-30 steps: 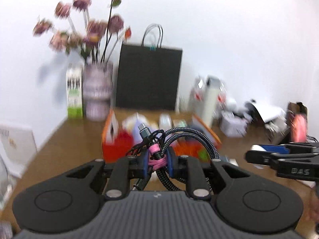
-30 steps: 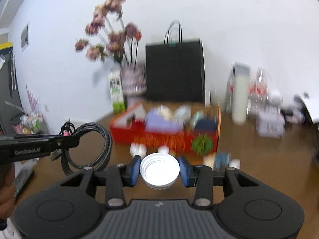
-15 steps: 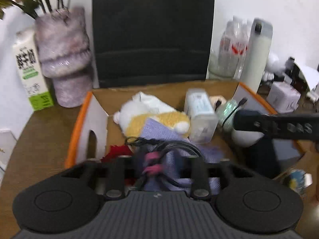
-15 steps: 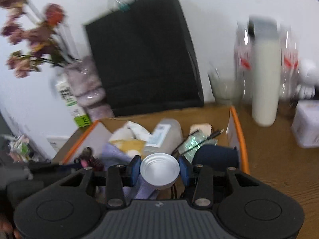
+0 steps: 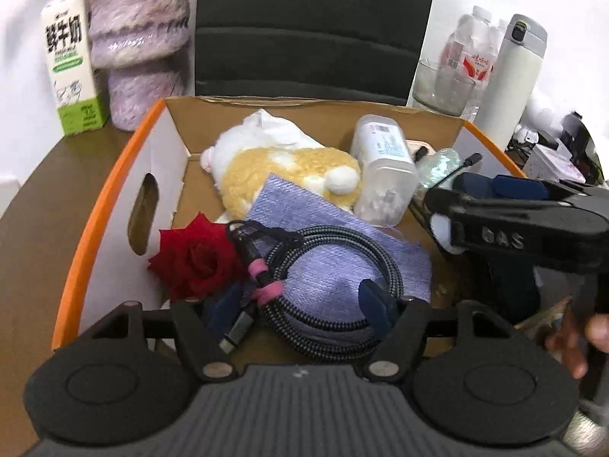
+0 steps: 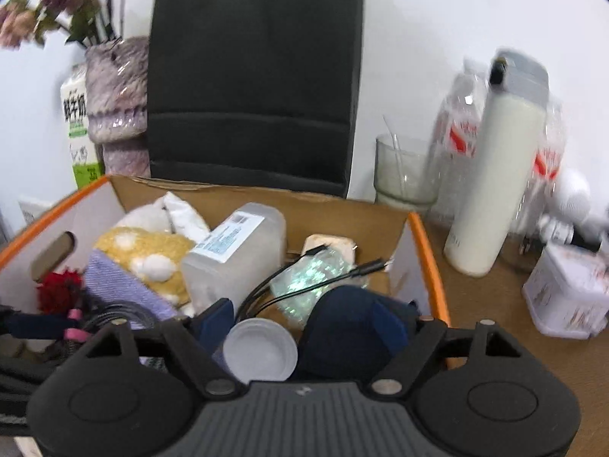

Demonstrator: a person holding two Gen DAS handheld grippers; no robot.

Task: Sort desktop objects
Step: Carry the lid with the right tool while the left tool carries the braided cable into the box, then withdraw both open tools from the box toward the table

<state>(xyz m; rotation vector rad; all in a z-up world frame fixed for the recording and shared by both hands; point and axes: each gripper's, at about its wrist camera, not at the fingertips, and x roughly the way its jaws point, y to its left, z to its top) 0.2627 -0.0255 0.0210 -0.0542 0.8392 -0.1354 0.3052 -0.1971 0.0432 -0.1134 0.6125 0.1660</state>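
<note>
An orange-rimmed cardboard box [image 5: 114,175] holds a plush toy [image 5: 281,167], a purple cloth [image 5: 335,236], a red rose [image 5: 194,259] and a clear plastic container [image 5: 384,167]. My left gripper [image 5: 300,301] is open over the box; the coiled braided cable [image 5: 342,266] with a pink tie lies loose on the cloth between its fingers. My right gripper [image 6: 316,320] is open over the box's right part [image 6: 426,243]; the white lid [image 6: 260,350] lies below, free of the fingers. The right gripper shows in the left wrist view [image 5: 525,224].
Behind the box stand a black paper bag [image 5: 312,26], a fuzzy purple vase [image 5: 141,38] and a milk carton [image 5: 72,61]. To the right are a glass [image 6: 403,175], a white thermos [image 6: 498,182], water bottles [image 6: 456,129] and a white tin [image 6: 571,293].
Both grippers moved forward and down over the box. The left opened and let the cable drop onto the cloth; the right opened and let go of the white lid.
</note>
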